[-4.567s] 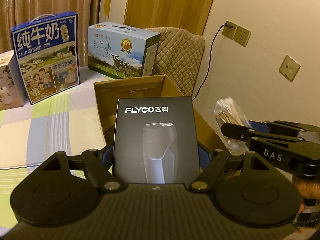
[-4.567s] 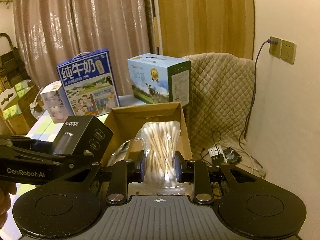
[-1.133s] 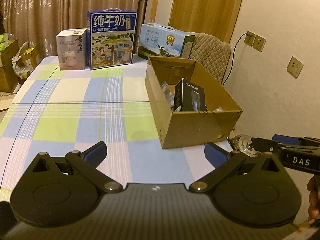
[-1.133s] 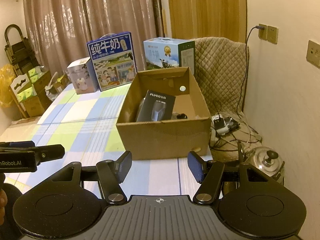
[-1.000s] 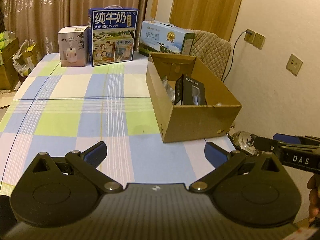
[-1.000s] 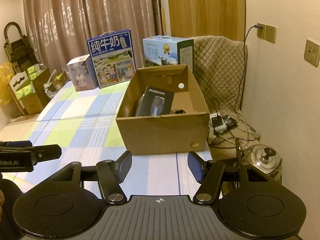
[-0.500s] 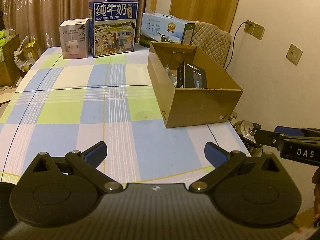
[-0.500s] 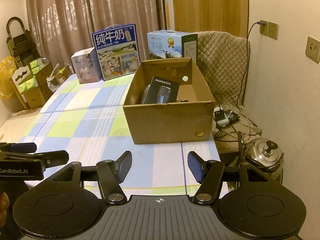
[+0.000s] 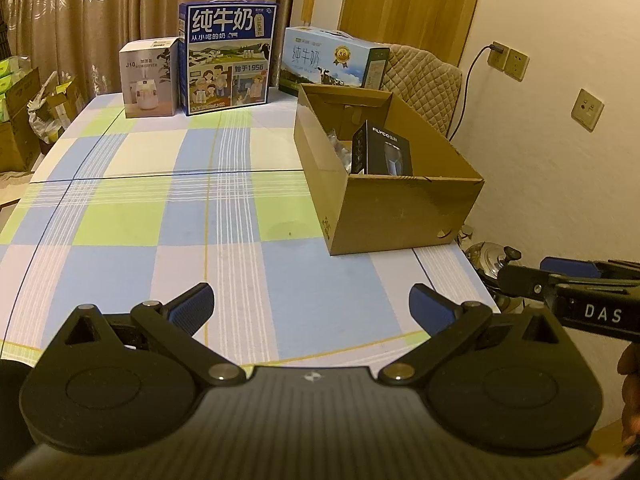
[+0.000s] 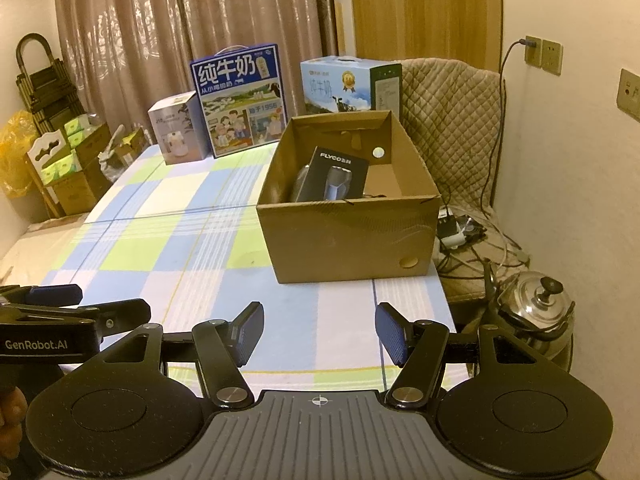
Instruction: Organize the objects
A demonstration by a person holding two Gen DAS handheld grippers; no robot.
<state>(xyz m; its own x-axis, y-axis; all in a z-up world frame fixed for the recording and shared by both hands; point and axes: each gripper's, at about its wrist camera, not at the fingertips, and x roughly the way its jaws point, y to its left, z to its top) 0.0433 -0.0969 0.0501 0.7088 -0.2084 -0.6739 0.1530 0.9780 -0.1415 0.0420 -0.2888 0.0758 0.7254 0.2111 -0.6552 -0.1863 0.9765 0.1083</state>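
Leaning inside the cardboard box (image 10: 352, 236), shaver box (image 10: 336, 178) lies well beyond the empty hand-held gripper (image 10: 319, 334).

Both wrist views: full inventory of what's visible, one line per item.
Cardboard box: 1, brown, open, right side of table.
Shaver box: 1, black, leaning inside the cardboard box.
Clear plastic packet: 1, inside the cardboard box beside the shaver box; contents unclear.
Tall milk carton: 1, blue, far edge of table.
Low milk carton: 1, light blue, behind the cardboard box.
Humidifier box: 1, white, far left of table.
Table: 1, blue-green-white check cloth.
Kettle: 1, steel, floor at right.
Chair: 1, beige quilted cover, by wall.
Left gripper: open, empty.
Right gripper: open, empty.
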